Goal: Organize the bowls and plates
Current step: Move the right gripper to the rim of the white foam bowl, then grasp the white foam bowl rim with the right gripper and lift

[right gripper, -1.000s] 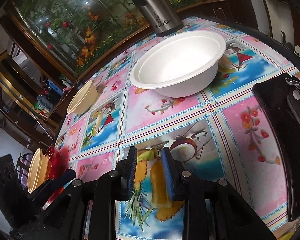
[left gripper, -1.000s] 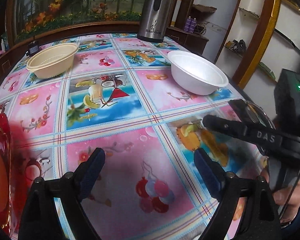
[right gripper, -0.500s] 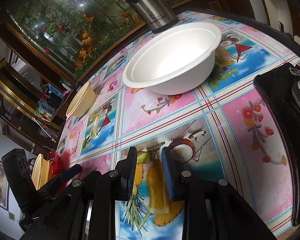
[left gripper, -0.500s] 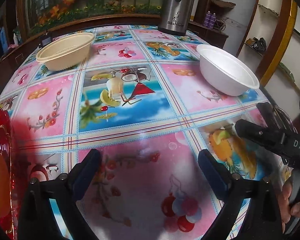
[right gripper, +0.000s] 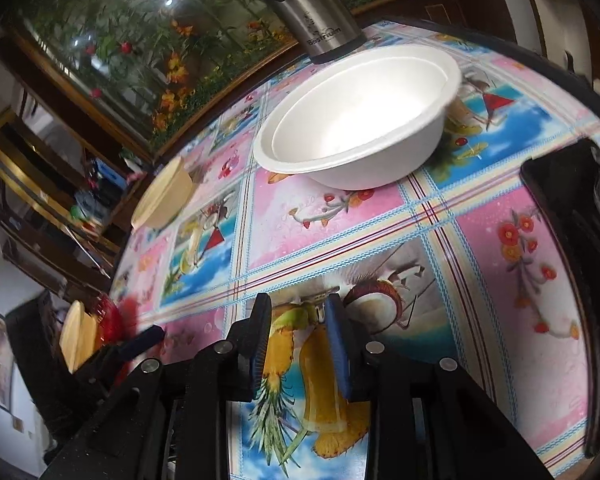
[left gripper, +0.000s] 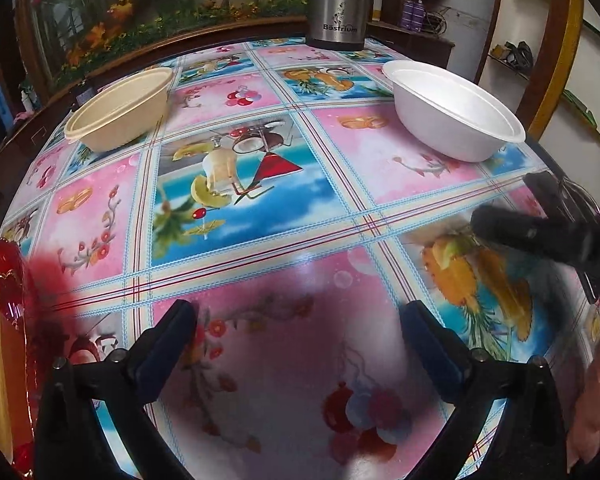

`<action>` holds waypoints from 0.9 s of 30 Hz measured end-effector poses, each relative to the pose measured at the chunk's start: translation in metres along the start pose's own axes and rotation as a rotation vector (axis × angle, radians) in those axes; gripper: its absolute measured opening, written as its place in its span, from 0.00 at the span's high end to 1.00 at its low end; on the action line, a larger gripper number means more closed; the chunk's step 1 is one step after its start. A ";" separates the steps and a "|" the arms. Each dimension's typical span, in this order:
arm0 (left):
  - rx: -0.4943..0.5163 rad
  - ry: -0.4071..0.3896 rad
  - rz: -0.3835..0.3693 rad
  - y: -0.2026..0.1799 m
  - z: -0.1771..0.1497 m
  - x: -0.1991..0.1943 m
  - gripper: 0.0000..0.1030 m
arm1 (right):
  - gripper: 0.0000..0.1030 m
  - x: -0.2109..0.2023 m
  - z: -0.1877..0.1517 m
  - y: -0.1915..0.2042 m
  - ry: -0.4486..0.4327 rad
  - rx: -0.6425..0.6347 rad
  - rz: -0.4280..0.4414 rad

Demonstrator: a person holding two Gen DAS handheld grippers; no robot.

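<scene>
L gripper (left gripper: 298,332) just spread wide, empty, R gripper (right gripper: 298,336) narrowly parted, empty, white bowl (right gripper: 356,120) ahead

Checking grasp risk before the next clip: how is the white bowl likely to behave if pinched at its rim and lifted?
The white bowl looks like thin matte foam, so it is probably very light and may flex or dent under a hard pinch. Its wide, low shape should resist tipping, though it might slide on the glossy tablecloth.

Both wrist cameras look steeply down, close above the counter (left gripper: 236,216). Both views share the white bowl (left gripper: 456,116) and steel flask (right gripper: 316,20), upper frame.
</scene>
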State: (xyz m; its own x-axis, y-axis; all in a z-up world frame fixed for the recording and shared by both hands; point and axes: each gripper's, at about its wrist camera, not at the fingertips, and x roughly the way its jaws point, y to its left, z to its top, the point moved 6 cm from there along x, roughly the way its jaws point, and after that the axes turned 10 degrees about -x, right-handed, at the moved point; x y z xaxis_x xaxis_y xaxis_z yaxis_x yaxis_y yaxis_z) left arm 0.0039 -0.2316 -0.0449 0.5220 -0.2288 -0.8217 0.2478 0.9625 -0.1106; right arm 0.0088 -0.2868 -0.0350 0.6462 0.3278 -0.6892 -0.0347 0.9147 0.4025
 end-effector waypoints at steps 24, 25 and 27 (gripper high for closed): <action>-0.074 -0.017 -0.025 0.014 0.001 -0.007 0.00 | 0.58 -0.038 0.127 -0.049 -0.089 0.103 -0.253; -0.074 -0.017 -0.024 0.014 0.001 -0.007 0.00 | 0.57 -0.040 0.127 -0.056 -0.088 0.114 -0.273; -0.074 -0.017 -0.024 0.014 0.001 -0.007 0.00 | 0.57 -0.041 0.125 -0.075 -0.076 0.141 -0.308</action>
State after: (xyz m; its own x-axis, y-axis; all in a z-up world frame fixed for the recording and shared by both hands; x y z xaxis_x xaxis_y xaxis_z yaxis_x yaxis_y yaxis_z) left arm 0.0043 -0.2170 -0.0398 0.5307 -0.2540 -0.8086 0.1998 0.9646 -0.1719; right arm 0.0796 -0.3981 0.0385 0.6652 0.0182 -0.7464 0.2731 0.9245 0.2660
